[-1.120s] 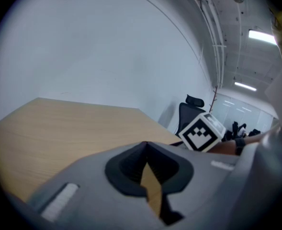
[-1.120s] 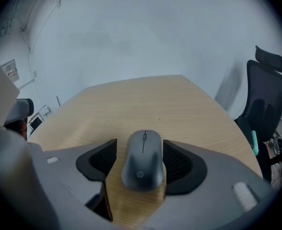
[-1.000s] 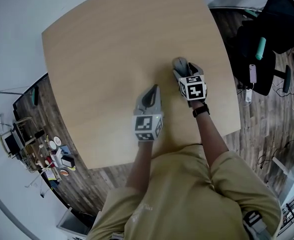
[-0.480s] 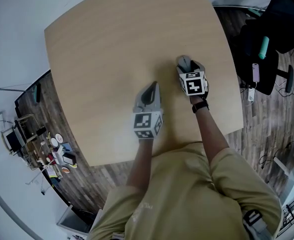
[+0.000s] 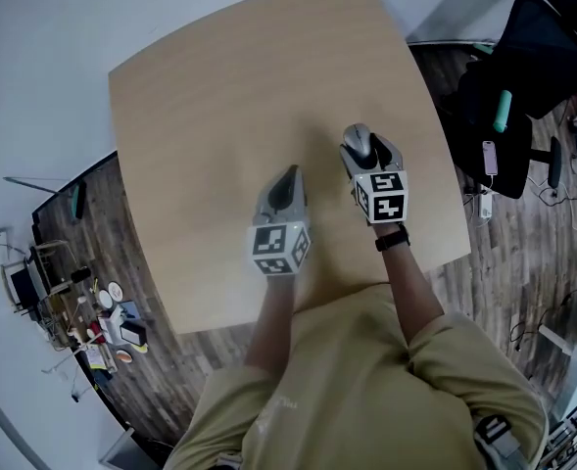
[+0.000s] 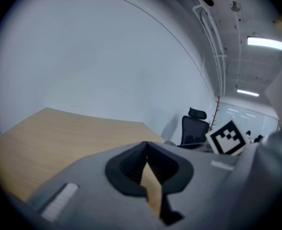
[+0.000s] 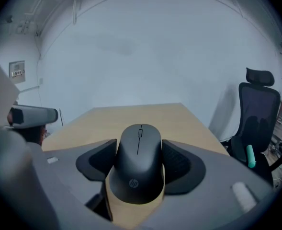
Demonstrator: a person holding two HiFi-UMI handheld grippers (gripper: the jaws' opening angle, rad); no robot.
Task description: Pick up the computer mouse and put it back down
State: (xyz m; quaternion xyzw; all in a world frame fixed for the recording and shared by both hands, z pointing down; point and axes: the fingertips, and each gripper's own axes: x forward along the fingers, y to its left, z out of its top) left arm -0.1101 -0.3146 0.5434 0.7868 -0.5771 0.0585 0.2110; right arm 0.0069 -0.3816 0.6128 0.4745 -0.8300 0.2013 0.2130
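Right gripper (image 5: 359, 141) (image 7: 140, 158): jaws clamped on the computer mouse (image 5: 357, 137) (image 7: 138, 171), one dark pad against each of its flanks.
Mouse: black, scroll wheel end pointing away from the person, logo end toward the camera; it fills the gap between the jaws.
Mouse position: over the right half of the table (image 5: 229, 96) (image 7: 131, 116), nearer the right edge than the left, and closer to the person's edge than to the far one.
Contact with the table: cannot tell whether the mouse's underside touches the wood.
Left gripper (image 5: 289, 174) (image 6: 147, 150): jaws together, tips meeting, nothing between them; only a thin sliver of wood shows lower down.
Left gripper position: over the middle of the table toward the near edge, beside the right gripper but apart from it.
Table: pale wood, nothing else showing on its top.
Office chair (image 5: 533, 57) (image 7: 258, 114): black, standing off the table's right edge, a teal object (image 5: 504, 111) on it.
Floor, left of the table: a cluster of small items (image 5: 102, 311), too small to identify.
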